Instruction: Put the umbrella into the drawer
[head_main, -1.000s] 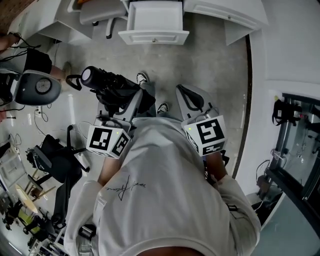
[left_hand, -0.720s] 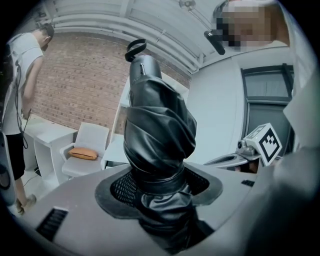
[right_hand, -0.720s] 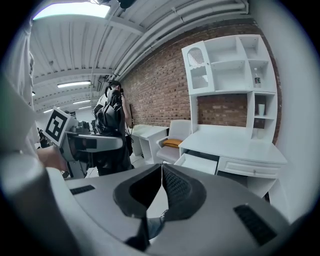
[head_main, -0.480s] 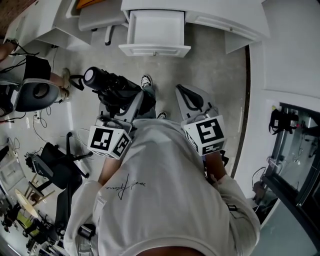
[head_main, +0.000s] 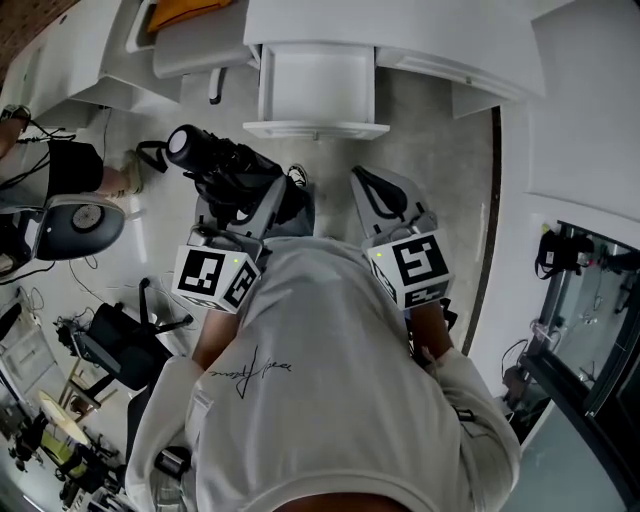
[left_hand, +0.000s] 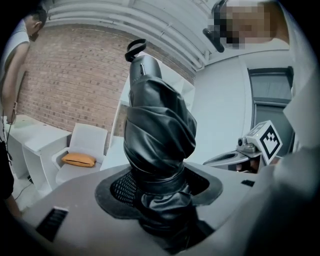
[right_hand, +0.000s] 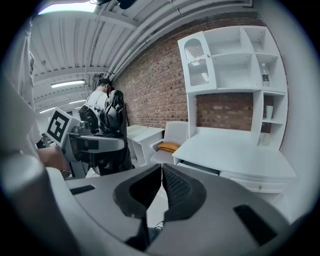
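A folded black umbrella (head_main: 222, 170) in its sleeve sticks out forward and left of my left gripper (head_main: 262, 198), which is shut on its lower part. In the left gripper view the umbrella (left_hand: 159, 131) stands upright between the jaws of the left gripper (left_hand: 157, 192), its strap loop at the top. The white drawer (head_main: 318, 92) is pulled out from the desk (head_main: 440, 40) ahead of me. My right gripper (head_main: 368, 186) hangs beside the left, shut and holding nothing; its pads (right_hand: 172, 186) meet in the right gripper view.
A white chair with an orange cushion (head_main: 190, 14) stands left of the drawer. A person (head_main: 70, 165) and office chairs (head_main: 78, 226) fill the left floor. A white shelf unit (right_hand: 235, 55) rises over the desk (right_hand: 235, 155). A glass door (head_main: 590, 290) is at the right.
The desk and open drawer have slid lower in the head view, so I have come closer to them. Both grippers keep their pose and the umbrella stays held.
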